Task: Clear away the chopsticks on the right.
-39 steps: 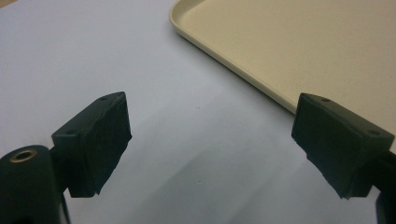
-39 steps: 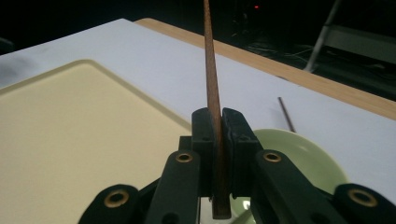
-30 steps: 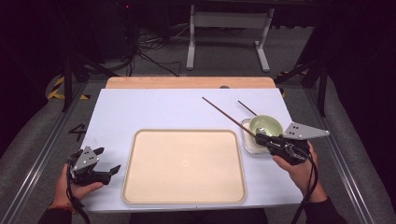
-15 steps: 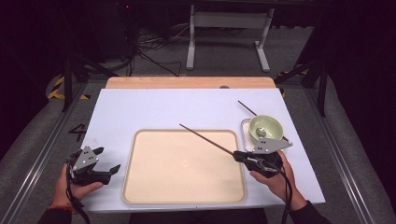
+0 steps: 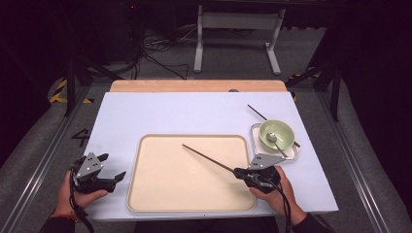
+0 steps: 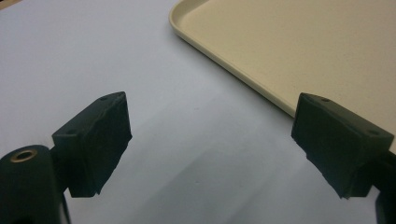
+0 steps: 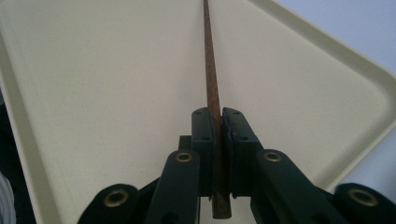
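Right tongs (image 5: 241,172) pinched tight on one chopstick (image 5: 208,158), out over the tray (image 5: 145,194). Looks thin, stiff, light; best held near its thick end. Left tongs (image 5: 112,169) wide, holding nothing.

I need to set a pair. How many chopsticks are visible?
2: one chopstick clamped in the right gripper over the tray; second chopstick on the table behind the bowl, partly hidden.
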Tool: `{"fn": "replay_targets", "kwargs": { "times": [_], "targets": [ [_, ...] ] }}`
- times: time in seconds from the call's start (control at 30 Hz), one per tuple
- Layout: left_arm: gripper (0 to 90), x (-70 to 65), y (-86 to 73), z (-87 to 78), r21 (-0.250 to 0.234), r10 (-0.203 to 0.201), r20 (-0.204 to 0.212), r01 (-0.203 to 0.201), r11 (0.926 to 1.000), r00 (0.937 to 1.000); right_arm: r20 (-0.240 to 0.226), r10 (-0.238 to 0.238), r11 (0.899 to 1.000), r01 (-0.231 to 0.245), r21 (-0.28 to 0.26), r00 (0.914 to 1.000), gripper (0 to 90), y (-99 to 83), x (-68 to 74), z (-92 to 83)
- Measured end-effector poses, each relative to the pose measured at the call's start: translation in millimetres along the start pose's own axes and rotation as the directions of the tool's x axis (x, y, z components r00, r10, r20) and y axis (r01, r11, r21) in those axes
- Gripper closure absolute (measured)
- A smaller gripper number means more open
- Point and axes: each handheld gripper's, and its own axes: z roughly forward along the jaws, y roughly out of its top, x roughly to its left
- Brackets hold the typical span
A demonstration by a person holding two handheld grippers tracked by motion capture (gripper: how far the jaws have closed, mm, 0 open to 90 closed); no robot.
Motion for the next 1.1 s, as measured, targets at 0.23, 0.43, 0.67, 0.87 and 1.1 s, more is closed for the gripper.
{"fn": "replay_targets", "kwargs": {
  "times": [0.23, 0.43, 0.67, 0.87, 1.1],
  "targets": [
    [12.8, -0.5, -0.6, 0.7, 0.001, 0.001, 0.000, -0.001, 1.0000, 1.0000, -0.004, -0.001, 0.999, 0.002, 0.047, 1.0000, 84.0, -4.2, 2.4, 10.5],
    [12.8, -1.1, -1.2, 0.9, 0.006, 0.004, 0.003, -0.004, 1.0000, 1.0000, -0.010, 0.016, 0.997, -0.015, 0.070, 0.9998, 76.9, -5.9, 0.9, 13.4],
    [12.7, 0.0, -1.6, 0.3, 0.002, 0.001, 0.006, -0.001, 1.0000, 1.0000, 0.011, 0.006, 1.000, -0.006, -0.013, 0.9999, 75.4, 1.5, -3.2, -8.0],
    [12.6, 0.5, -1.7, 0.0, 0.004, 0.001, 0.008, -0.001, 1.0000, 1.0000, 0.074, 0.002, 0.991, 0.008, -0.135, 0.9973, 72.9, 12.2, -16.9, -49.9],
    [12.6, 0.6, -1.7, 0.9, 0.009, 0.003, 0.010, -0.003, 1.0000, 0.9999, 0.205, 0.042, 0.972, 0.007, -0.236, 0.9780, 67.9, 15.8, -44.5, -107.0]
  ]
}}
